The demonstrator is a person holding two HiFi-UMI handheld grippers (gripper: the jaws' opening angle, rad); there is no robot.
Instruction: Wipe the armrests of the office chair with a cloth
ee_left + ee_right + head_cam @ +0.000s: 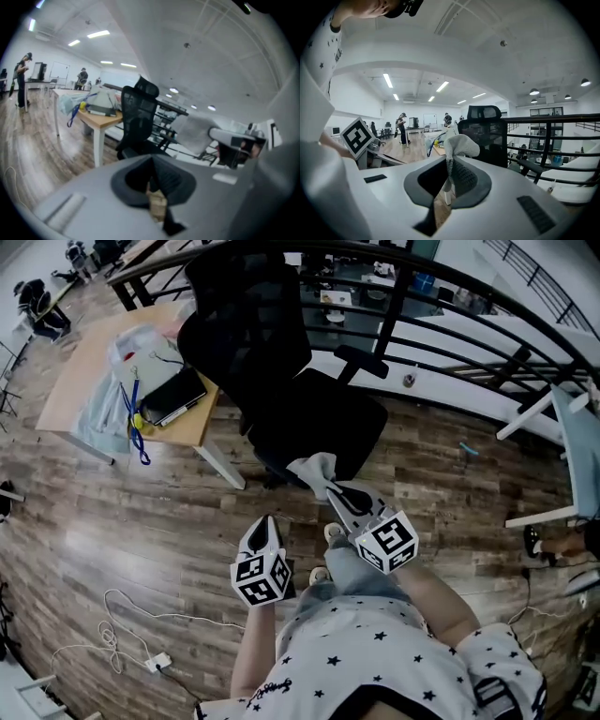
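The black office chair (pixel 314 418) stands ahead of me, its seat facing me and one armrest (pixel 362 360) showing on its far right side. My right gripper (pixel 328 486) is shut on a white cloth (pixel 315 467), which hangs just in front of the seat's near edge. In the right gripper view the cloth (pixel 460 145) bunches above the closed jaws of the right gripper (pixel 449 169), with the chair (pixel 483 133) behind it. My left gripper (pixel 266 521) is lower and to the left, over the floor, shut and holding nothing. The left gripper view shows the left gripper (pixel 152 176), the chair (pixel 137 117) and the cloth (pixel 196 132).
A wooden desk (pixel 82 371) with a pale bag, a black device and a blue lanyard stands left of the chair. A black railing (pixel 450 282) runs behind it. A white table (pixel 570 432) is at the right. A white cable (pixel 117 634) lies on the wood floor.
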